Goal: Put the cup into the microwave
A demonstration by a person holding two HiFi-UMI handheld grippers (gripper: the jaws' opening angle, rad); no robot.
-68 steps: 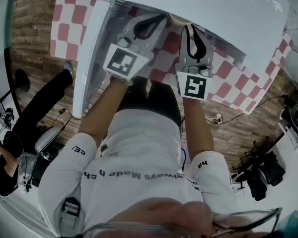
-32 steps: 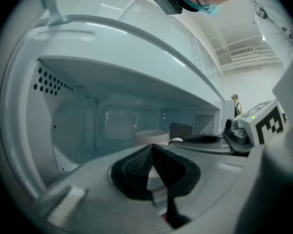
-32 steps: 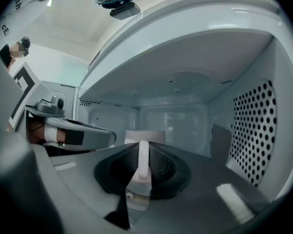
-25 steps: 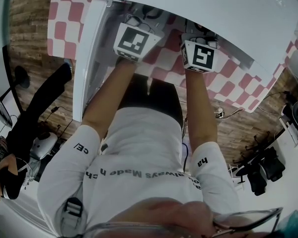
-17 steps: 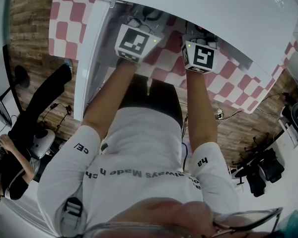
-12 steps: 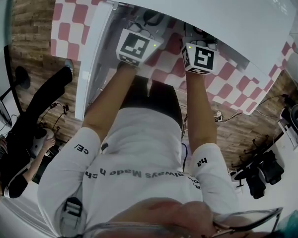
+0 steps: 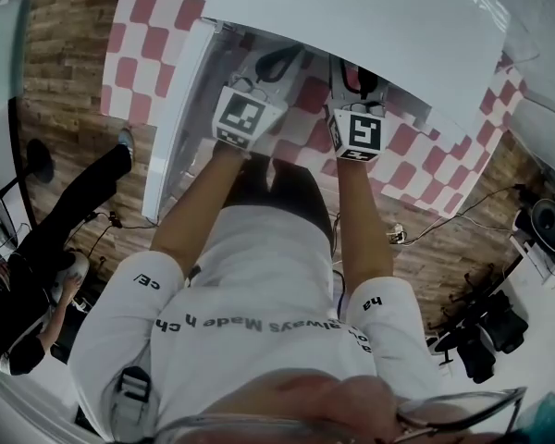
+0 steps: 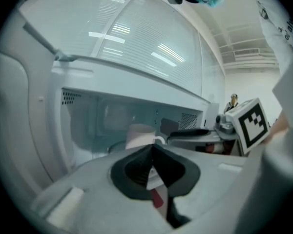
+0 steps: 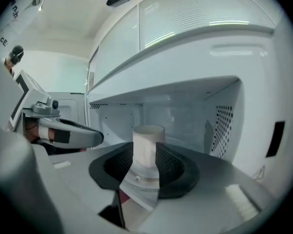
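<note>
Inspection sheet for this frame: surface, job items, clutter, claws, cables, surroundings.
Surface: checkered tablecloth under the microwave; its door stands open.
Job's things: cup upright inside the microwave.
Clutter: nothing seen.
Claws: left claw shut, empty. Right claw open, jaws have just been opening; the cup shows in the gap, pads clear of it.
Cables: cable on the wood floor.
Surroundings: second person at the left edge.
</note>
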